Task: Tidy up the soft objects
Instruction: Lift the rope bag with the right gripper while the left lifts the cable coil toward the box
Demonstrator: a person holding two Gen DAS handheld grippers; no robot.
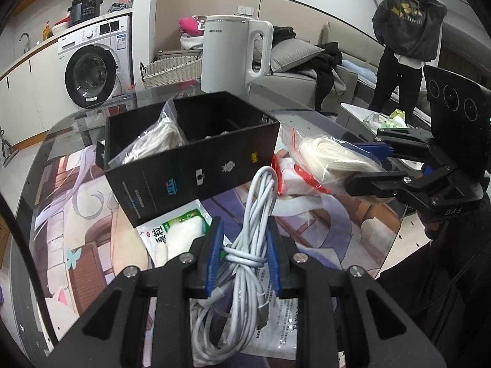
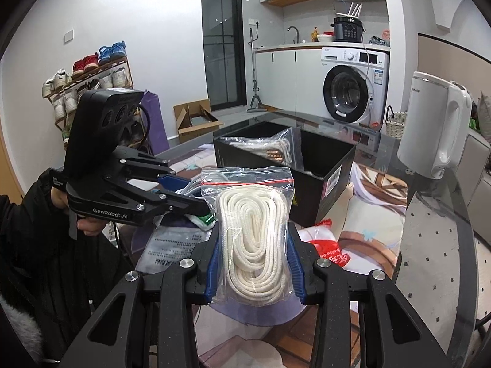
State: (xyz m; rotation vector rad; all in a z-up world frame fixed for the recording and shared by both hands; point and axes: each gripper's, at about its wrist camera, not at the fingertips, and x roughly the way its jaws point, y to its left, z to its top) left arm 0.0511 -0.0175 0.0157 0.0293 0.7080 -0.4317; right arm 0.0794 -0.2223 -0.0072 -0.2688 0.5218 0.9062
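Box position: black box point(image 1: 196, 153) sits on the glass table point(image 1: 368, 214), open side up, ahead of both claws; it lies up and slightly left of the left gripper point(image 1: 244, 254) in its own view, and straight ahead, a little right, of the right gripper point(image 2: 254, 263) in its view.
Left gripper: pads pressed on a coiled white cable point(image 1: 245, 260), pinched around its tied waist; jaws nearly together, the bundle filling the gap.
Cable axis: long axis runs along the fingers, the top loop pointing toward the near wall of the box, the tail hanging back under the claw.
Right gripper: closed on a zip bag of rope point(image 2: 251, 239), gripped across its lower half; the bag stands upright between the pads, red seal on top.
Rope bag axis: long axis points up and forward, toward the box.
Box contents: one rope bag point(image 1: 153, 138) already lies in the left compartment; the divided sections to its right look dark, with something pale at the bottom that I cannot identify.
Nearer hand: from the left wrist view the right claw's bag is almost at the box's right corner, while the cable's loop is just short of the front wall; both look near, and which is nearer I cannot tell.
Next move, as judged: each load needs lifting over the box wall before release.
Leftovers: a green-printed packet point(image 1: 181, 230) and a red-and-white bag point(image 2: 325, 245) lie on the table beside the box.
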